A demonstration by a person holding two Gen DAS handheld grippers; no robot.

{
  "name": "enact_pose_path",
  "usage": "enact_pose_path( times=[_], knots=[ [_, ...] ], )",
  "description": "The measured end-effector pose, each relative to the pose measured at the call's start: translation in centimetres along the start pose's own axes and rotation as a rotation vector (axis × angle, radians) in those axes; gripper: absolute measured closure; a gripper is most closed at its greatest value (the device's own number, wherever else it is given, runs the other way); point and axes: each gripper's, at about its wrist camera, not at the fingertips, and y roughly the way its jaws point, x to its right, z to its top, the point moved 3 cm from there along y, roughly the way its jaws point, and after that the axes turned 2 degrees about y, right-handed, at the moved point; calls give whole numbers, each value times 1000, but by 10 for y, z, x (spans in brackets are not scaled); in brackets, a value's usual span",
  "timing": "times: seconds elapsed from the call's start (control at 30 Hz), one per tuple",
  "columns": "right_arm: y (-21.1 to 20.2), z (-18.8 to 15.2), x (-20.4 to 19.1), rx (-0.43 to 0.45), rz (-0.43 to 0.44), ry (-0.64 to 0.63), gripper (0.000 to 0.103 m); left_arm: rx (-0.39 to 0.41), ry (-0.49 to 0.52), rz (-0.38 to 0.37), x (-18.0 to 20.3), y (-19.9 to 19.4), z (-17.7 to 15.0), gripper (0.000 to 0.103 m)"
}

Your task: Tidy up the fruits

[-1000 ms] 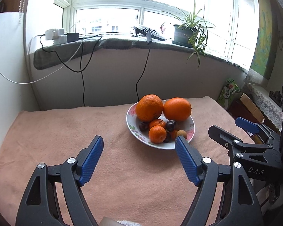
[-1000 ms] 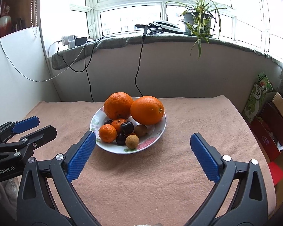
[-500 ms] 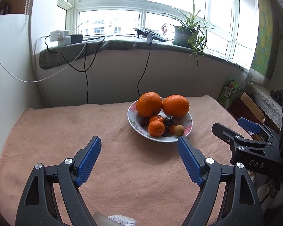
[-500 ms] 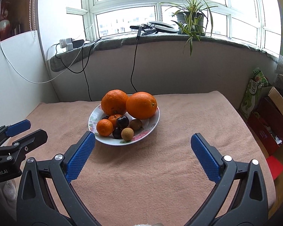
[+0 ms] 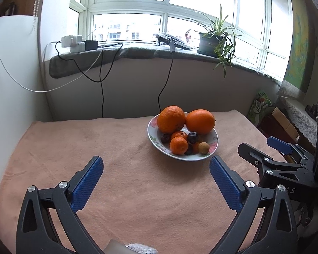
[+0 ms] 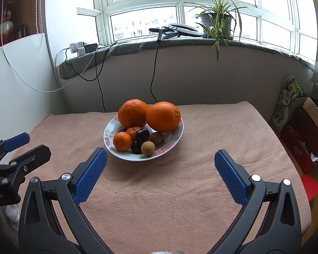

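Note:
A white flowered plate (image 5: 212, 146) (image 6: 176, 136) sits on the pink table cloth and holds two large oranges (image 5: 171, 119) (image 6: 163, 116), two small tangerines (image 5: 178, 145) (image 6: 122, 141), dark plums (image 5: 192, 137) (image 6: 142, 134) and a tan longan (image 5: 203, 147) (image 6: 147, 148). My left gripper (image 5: 156, 166) is open and empty, short of the plate on its near left. My right gripper (image 6: 160, 158) is open and empty, just short of the plate's near edge. Each gripper shows at the edge of the other's view.
The pink cloth (image 6: 180, 190) covers the table. A windowsill (image 5: 137, 50) with chargers, cables and a potted plant (image 5: 216, 40) runs behind. Cables hang down the wall. Cardboard boxes (image 6: 303, 131) stand on the floor off the table's right edge.
Both grippers have drawn back and risen a little, so the plate looks smaller and farther. The fruits have not moved and both grippers stay open.

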Motion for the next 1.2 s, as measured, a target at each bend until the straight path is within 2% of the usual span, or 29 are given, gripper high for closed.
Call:
enact_pose_path(
  times=[1.2],
  knots=[
    [8, -9, 5, -42, -2, 35, 0, 15, 17, -10, 4, -6, -1, 3]
  ],
)
